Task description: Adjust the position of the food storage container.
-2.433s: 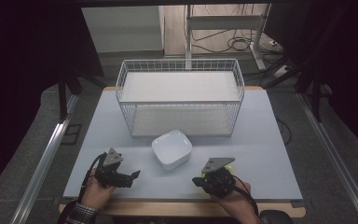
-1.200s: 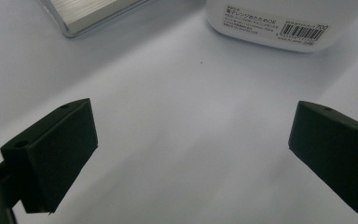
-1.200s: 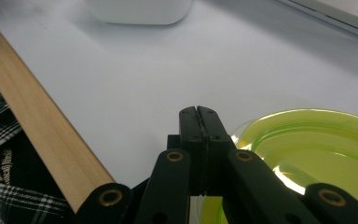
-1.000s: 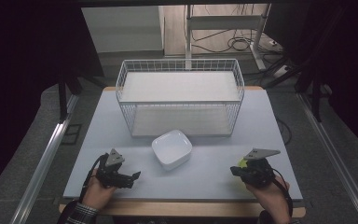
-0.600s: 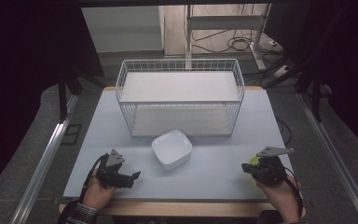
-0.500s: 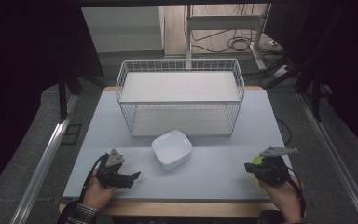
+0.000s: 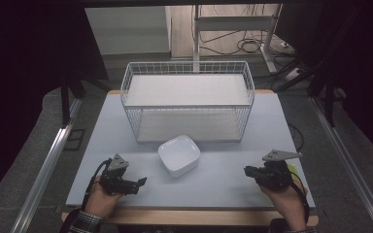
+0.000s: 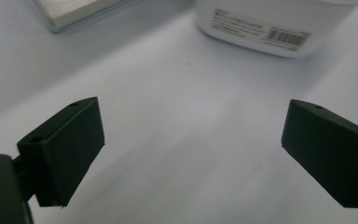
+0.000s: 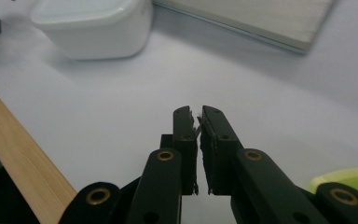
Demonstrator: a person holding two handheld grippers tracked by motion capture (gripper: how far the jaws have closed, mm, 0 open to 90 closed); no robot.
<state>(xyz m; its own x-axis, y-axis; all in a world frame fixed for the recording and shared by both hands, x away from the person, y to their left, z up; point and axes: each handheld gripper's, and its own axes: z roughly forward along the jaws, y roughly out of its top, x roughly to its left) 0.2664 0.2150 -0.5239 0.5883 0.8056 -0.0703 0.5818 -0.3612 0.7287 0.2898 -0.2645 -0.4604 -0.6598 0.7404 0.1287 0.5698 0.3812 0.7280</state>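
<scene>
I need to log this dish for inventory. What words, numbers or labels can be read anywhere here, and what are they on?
No text can be read.
White dish: a sticker on its side wall carries small printed lines and a barcode with digits, all too blurred to read.
Wire basket, table, both grippers: no lettering visible.

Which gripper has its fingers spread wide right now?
The left gripper, at the table's near left corner: its two fingers stand far apart over bare table, nothing between them. The right gripper has its fingers nearly together.
</scene>
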